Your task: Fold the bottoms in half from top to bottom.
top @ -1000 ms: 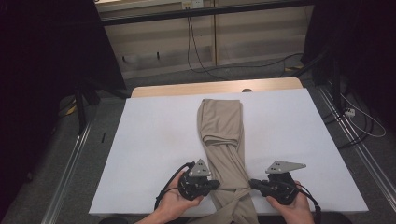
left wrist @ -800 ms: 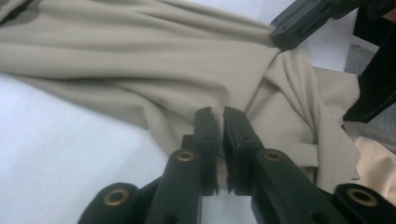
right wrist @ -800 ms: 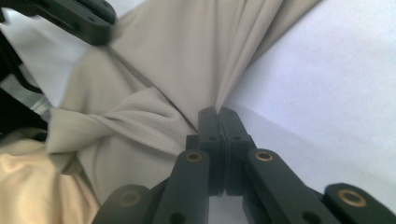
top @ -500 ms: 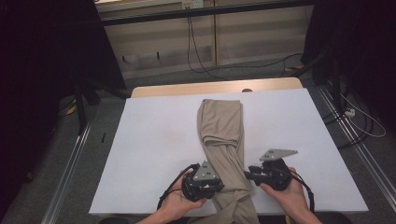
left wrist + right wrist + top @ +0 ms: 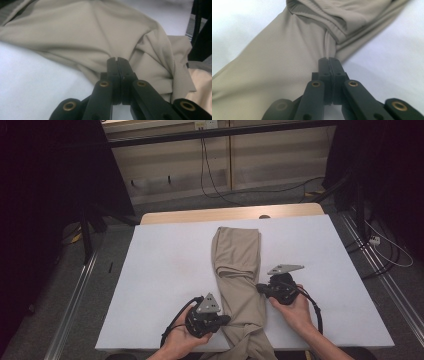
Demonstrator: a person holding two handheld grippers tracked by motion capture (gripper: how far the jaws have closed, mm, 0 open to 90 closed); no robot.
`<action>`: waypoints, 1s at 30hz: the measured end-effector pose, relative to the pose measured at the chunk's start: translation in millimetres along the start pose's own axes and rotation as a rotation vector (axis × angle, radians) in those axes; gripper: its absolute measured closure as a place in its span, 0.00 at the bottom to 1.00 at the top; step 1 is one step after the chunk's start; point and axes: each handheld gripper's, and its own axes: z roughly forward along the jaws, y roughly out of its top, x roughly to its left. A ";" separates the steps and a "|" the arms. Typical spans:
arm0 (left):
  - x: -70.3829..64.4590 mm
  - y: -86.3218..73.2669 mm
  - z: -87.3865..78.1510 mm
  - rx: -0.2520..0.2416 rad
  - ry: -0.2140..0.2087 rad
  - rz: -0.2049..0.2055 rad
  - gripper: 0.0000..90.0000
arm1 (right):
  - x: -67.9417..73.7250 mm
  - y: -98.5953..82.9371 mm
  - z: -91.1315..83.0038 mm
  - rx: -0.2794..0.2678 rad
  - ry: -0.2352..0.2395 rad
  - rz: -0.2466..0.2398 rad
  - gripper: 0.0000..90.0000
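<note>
Both hand-held grippers, left (image 5: 226, 319) and right (image 5: 260, 289), pinch the soft, floppy tan cloth (image 5: 239, 270) by its side edges near the table's front edge.

The beige garment (image 5: 240, 285) runs off the high view's bottom edge, its end unseen.

My left hand (image 5: 182, 336) holds the left hand-held gripper (image 5: 226, 319) low at the near edge, pointing right, jaws pressed together at the tips. My right hand (image 5: 296, 307) holds the right hand-held gripper (image 5: 260, 288) farther out, pointing left, jaws likewise closed tip to tip. Both forearms enter from the near side, apart.
</note>
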 end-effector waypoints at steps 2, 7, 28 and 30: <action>0.0 -1.5 0.9 0.001 -0.007 -0.012 0.99 | -4.0 -4.4 -3.6 0.013 -0.003 0.013 1.00; 2.3 -2.9 0.8 0.021 -0.053 -0.033 0.99 | -9.9 -11.7 -9.4 0.057 -0.025 0.023 1.00; 118.9 49.4 36.5 -0.096 0.217 -0.111 0.48 | -15.2 52.9 43.5 -0.017 -0.006 -0.202 0.56; 122.5 47.7 42.1 -0.070 0.239 -0.093 0.47 | -14.4 49.7 42.6 -0.005 -0.007 -0.227 0.55</action>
